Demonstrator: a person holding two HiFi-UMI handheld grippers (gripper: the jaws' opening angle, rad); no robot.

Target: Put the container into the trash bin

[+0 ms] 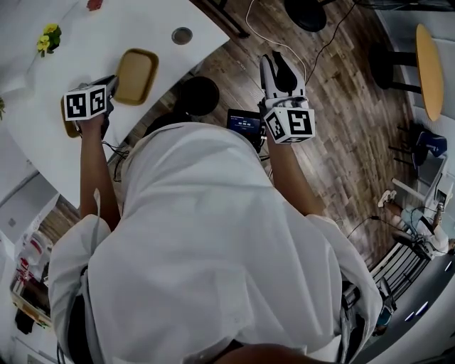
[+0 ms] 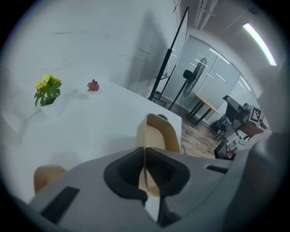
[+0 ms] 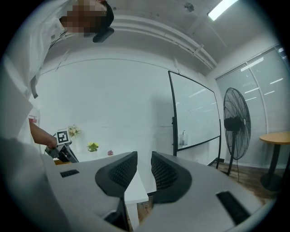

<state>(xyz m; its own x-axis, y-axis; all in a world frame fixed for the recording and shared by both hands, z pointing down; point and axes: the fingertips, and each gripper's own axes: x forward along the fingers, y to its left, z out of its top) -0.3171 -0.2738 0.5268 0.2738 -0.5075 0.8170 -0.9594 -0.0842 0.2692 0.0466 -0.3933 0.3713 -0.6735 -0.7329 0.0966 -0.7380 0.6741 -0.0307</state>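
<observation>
The left gripper (image 2: 144, 168) has its fingers pinched tight on the near wall of the tan container (image 2: 159, 134), close to the white table's (image 2: 90, 127) curved edge. The gripped strip is hidden between the pads. A second tan piece (image 2: 47, 176) is half covered by the gripper's body. The right gripper (image 3: 139, 174) is beyond the table edge, its fingers narrowly apart and empty.

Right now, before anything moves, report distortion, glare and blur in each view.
Head view: wide-angle bend, the table edge curves; evenly lit, sharp. Left gripper view: fisheye with black corners, ceiling light glares, the left tool and the container it grips are soft up close. Right gripper view: same black corners, whiteboard frame bows, light strip flares.
</observation>
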